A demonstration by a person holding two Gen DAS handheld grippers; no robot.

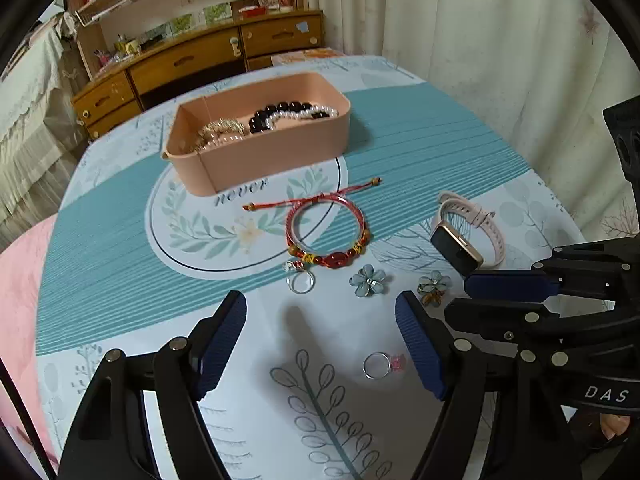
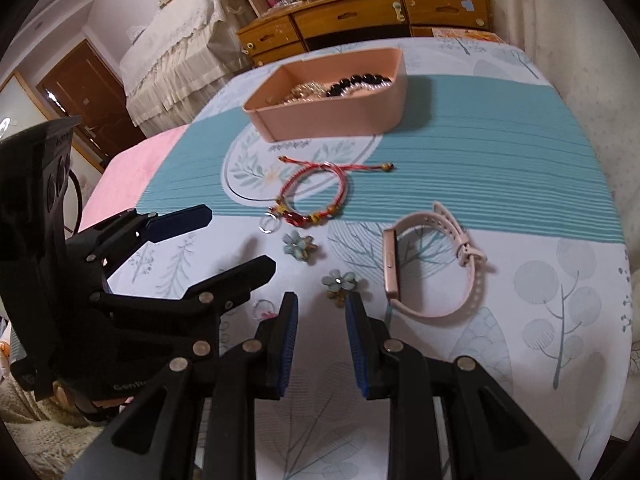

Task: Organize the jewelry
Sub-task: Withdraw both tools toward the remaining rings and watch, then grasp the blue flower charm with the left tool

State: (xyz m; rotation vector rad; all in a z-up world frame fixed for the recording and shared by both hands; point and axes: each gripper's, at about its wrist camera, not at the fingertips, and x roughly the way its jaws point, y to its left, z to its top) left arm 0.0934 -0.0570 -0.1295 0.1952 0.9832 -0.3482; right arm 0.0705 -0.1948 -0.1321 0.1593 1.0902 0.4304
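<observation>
A pink tray (image 1: 280, 148) (image 2: 328, 116) at the far side holds a black-and-pearl bracelet (image 1: 292, 114) and gold jewelry (image 1: 218, 132). On the cloth lie a red braided bracelet (image 1: 326, 232) (image 2: 312, 196), a pink watch (image 1: 468, 232) (image 2: 432, 264), two blue flower earrings (image 1: 368, 279) (image 1: 433, 286), a clear-stone ring (image 1: 300, 278) and a pink-stone ring (image 1: 382, 365) (image 2: 264, 309). My left gripper (image 1: 320, 336) is open and empty, the pink-stone ring between its fingers. My right gripper (image 2: 322, 312) is open and empty, just short of a flower earring (image 2: 339, 282).
The table wears a teal and white leaf-print cloth (image 1: 420, 140). A pink cover (image 2: 132, 160) lies at its left side. A wooden dresser (image 1: 192, 60) stands behind, curtains (image 1: 480, 32) to the right.
</observation>
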